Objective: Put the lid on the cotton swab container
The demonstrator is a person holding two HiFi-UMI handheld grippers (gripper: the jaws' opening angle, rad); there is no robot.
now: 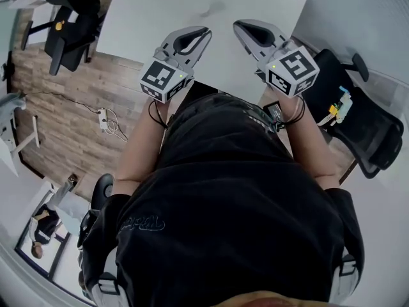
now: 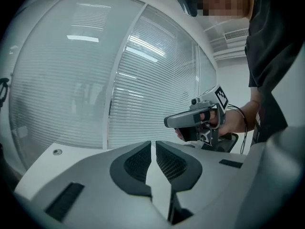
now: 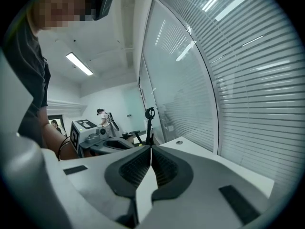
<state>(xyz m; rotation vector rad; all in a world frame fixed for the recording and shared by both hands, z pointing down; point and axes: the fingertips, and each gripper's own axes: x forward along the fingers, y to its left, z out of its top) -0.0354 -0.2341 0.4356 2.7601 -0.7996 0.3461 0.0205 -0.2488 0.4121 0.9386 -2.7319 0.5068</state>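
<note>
Floorboards [image 1: 70, 107] lie at our left, beside the white table [image 1: 147, 11]. Over its near edge we hold the left gripper [image 1: 206, 33], jaws closed on nothing. Just right of it is the right gripper [image 1: 238, 25], likewise closed and empty. We cannot find the cotton swab container or lid in any view.

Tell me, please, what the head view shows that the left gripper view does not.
Only the head view shows the wooden floor, black office chairs, a power strip and the left tool from above. Only the left gripper view shows slatted blinds behind glass, and the left tool's jaws together with nothing between them. Both show the right tool, the white table and the person's black shirt. Neither shows a cotton swab container or lid.
</note>
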